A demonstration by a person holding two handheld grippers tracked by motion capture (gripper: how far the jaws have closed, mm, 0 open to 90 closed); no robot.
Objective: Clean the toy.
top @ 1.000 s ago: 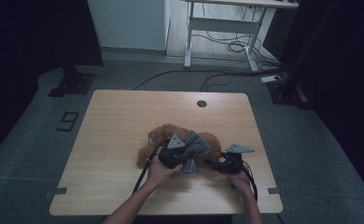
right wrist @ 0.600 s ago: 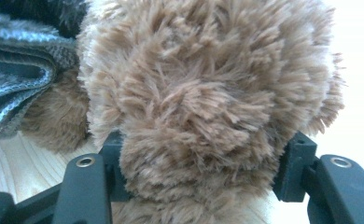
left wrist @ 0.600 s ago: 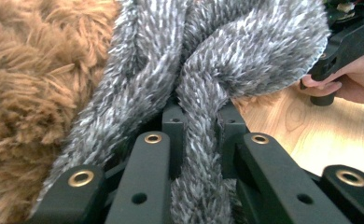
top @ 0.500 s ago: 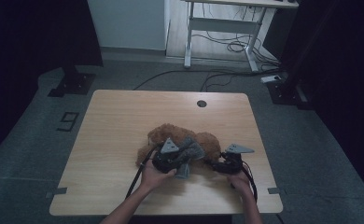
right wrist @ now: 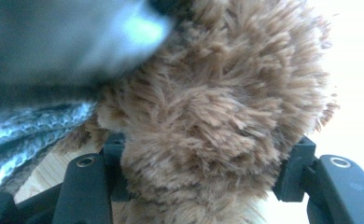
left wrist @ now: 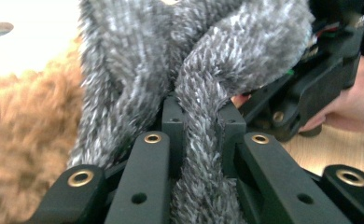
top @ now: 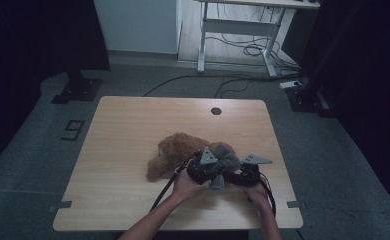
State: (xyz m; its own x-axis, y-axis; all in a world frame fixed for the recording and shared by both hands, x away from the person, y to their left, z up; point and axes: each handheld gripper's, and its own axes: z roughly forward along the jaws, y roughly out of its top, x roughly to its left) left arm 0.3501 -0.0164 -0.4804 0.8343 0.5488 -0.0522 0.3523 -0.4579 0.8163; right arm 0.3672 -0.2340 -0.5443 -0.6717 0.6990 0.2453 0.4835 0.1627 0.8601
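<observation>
A brown plush toy (top: pixel 170 150) lies on the wooden table (top: pixel 133 125), with a grey knitted scarf (top: pixel 226 154) at its right end. My left gripper (top: pixel 208 172) is shut on a strand of the grey scarf (left wrist: pixel 203 140), which runs up between its jaws (left wrist: pixel 201 116). My right gripper (top: pixel 245 175) sits just right of it, close to the table's front edge. Its jaws (right wrist: pixel 203 163) stand wide on either side of a thick lump of the brown plush (right wrist: pixel 217 107) and press into the fur. Grey scarf (right wrist: pixel 26 126) shows at that view's left.
A round cable hole (top: pixel 216 110) is in the table's far edge. Both cables trail off the front edge by the person's forearms (top: pixel 158 220). Beyond the table stands a white desk frame (top: pixel 233 30) with loose floor cables.
My left gripper, with the scarf in it, has shifted right and now sits closer to the right gripper. The right gripper has hardly moved.
</observation>
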